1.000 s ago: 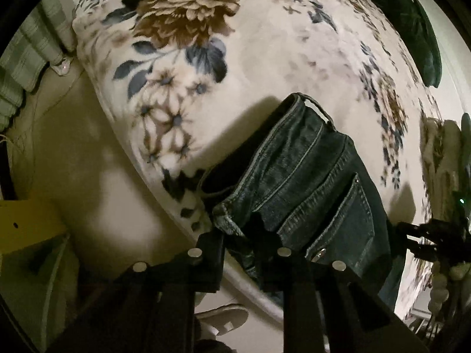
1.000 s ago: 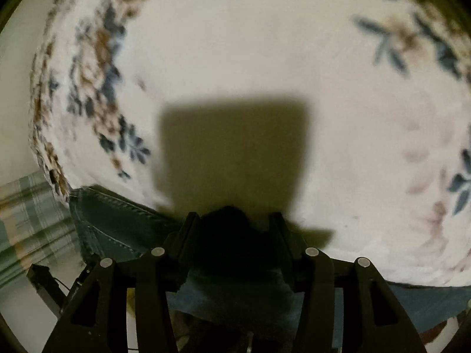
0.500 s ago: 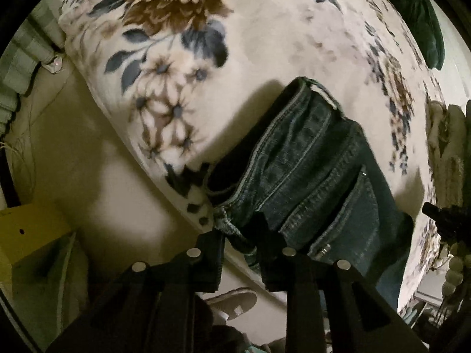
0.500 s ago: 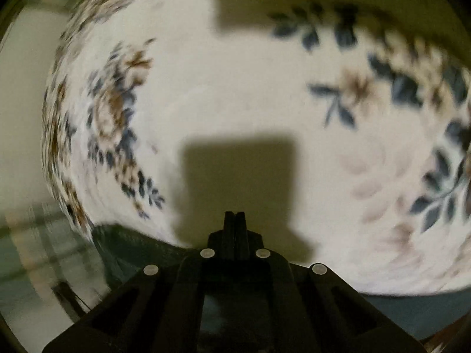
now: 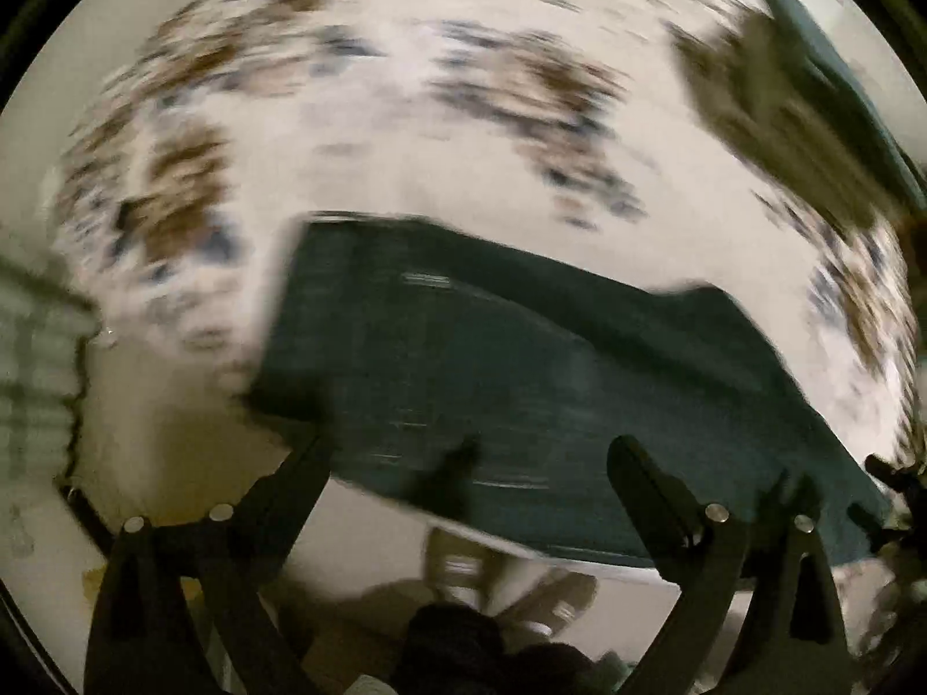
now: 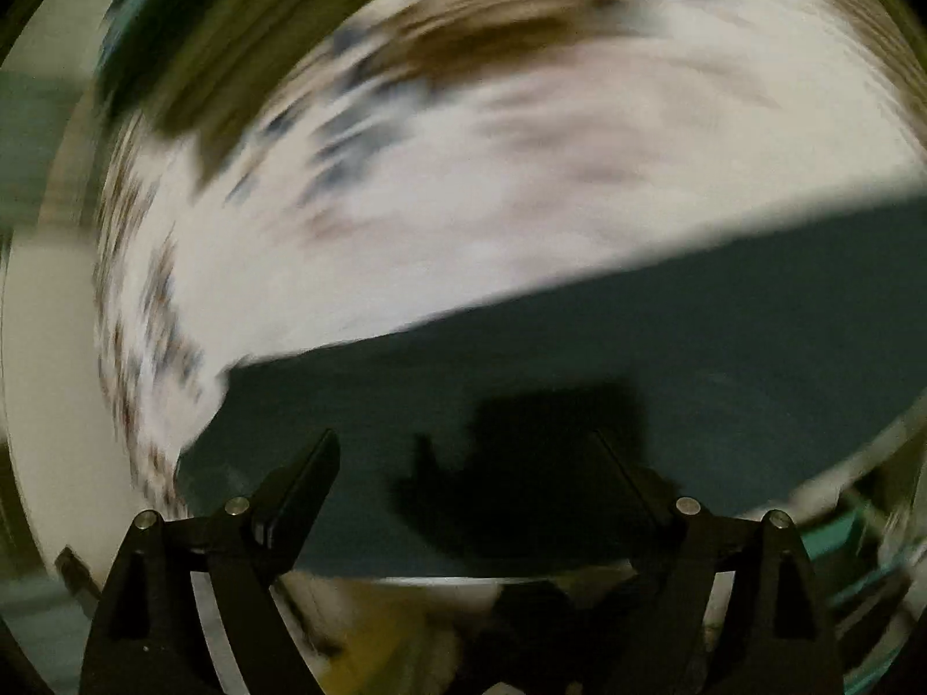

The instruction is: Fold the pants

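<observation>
The dark denim pants [image 5: 521, 370] lie spread as a long flat band on the floral blanket [image 5: 405, 162], near its front edge. My left gripper [image 5: 469, 452] is open and empty, its fingers wide apart just above the near edge of the pants. In the right wrist view the pants [image 6: 579, 394] fill the lower half of the picture. My right gripper [image 6: 469, 452] is open and empty over them and casts a shadow on the denim. Both views are heavily motion-blurred.
The bed's front edge runs just below the pants, with pale floor [image 5: 174, 452] beyond. A green plaid cloth [image 5: 35, 359] hangs at the left. A dark green object [image 5: 840, 75] lies at the far right of the blanket.
Both grippers have let go of the pants and opened wide. The pants now lie flat on the blanket. Both cameras are swinging fast, so the views blur.
</observation>
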Action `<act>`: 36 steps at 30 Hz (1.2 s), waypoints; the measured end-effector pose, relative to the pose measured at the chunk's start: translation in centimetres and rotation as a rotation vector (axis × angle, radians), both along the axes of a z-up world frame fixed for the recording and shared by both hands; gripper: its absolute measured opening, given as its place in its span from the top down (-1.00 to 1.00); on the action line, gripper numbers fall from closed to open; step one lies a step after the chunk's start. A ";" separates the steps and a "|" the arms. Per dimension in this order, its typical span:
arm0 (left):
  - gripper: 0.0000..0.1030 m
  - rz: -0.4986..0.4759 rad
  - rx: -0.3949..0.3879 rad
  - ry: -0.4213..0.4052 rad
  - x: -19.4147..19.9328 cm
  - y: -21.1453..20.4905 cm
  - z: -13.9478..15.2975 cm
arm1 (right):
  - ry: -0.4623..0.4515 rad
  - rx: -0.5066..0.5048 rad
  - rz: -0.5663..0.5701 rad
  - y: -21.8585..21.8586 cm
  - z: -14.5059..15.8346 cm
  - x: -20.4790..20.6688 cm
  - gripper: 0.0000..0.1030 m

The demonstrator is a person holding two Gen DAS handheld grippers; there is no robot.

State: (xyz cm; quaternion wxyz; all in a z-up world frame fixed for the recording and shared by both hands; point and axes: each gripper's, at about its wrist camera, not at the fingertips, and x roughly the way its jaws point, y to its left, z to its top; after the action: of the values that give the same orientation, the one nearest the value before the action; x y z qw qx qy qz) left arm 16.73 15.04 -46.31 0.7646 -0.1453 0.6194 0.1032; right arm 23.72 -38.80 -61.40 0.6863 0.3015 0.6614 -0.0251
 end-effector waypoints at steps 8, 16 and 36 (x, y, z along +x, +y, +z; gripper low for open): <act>-0.91 -0.296 -0.064 0.077 5.2 -17.7 -4.4 | -0.092 -0.062 -0.593 -21.0 -2.0 -13.1 -0.11; -0.91 -0.438 0.032 0.181 7.0 -27.2 -11.4 | -0.262 0.024 -0.829 -34.0 -7.1 -17.1 -0.12; -1.00 -0.341 0.064 0.133 7.8 -25.9 -12.4 | -0.537 0.247 -0.785 -38.9 -11.3 -11.5 0.62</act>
State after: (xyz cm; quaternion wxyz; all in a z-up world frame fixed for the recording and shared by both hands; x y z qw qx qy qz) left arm 24.57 -10.82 -58.70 0.7325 -0.0066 0.6808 0.0013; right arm 12.25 -77.69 -72.74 0.7303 0.6030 0.2956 -0.1249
